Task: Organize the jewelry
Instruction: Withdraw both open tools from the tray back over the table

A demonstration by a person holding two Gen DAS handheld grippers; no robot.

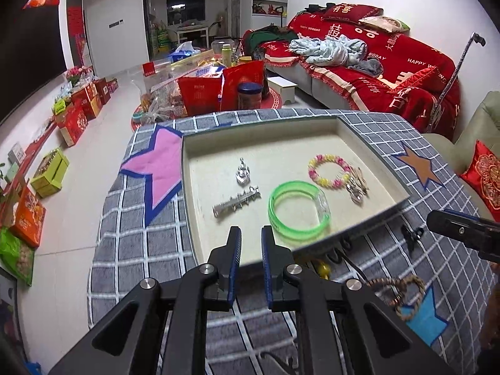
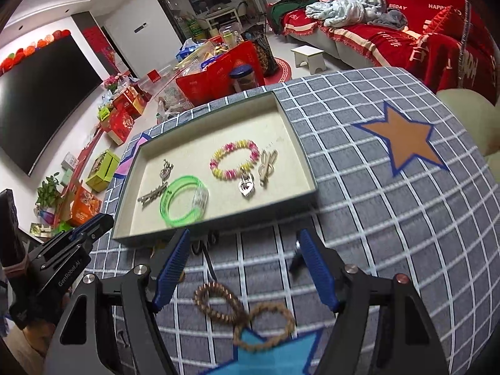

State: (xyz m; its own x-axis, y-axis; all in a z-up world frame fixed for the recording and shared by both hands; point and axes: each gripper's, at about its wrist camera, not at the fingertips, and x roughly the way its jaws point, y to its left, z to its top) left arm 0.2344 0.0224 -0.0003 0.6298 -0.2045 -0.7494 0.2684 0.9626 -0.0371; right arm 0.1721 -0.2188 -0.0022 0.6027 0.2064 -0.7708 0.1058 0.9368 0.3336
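Observation:
A shallow beige-lined tray [image 1: 359,143] [image 2: 293,131] lies on the grey checked cloth. In it are a green bangle [image 1: 298,211] [image 2: 182,201], a pink-and-yellow bead bracelet [image 1: 328,170] [image 2: 234,159], a silver hair clip [image 1: 236,203] [image 2: 151,194], a silver pendant [image 1: 243,172] [image 2: 165,168] and other silver pieces [image 1: 357,186] [image 2: 247,186]. A brown bead bracelet [image 2: 242,311] [image 1: 397,293] lies twisted on the cloth in front of the tray. My left gripper [image 1: 251,236] hangs over the tray's near edge, narrowly open, empty. My right gripper [image 2: 243,243] is wide open above the brown bracelet.
Small dark items [image 1: 411,237] and a black cord [image 2: 207,259] lie on the cloth by the tray's near edge. Star patches mark the cloth. Beyond the table are red boxes and bags [image 1: 215,90], a red-covered sofa [image 1: 390,62] and a dark TV [image 2: 40,100].

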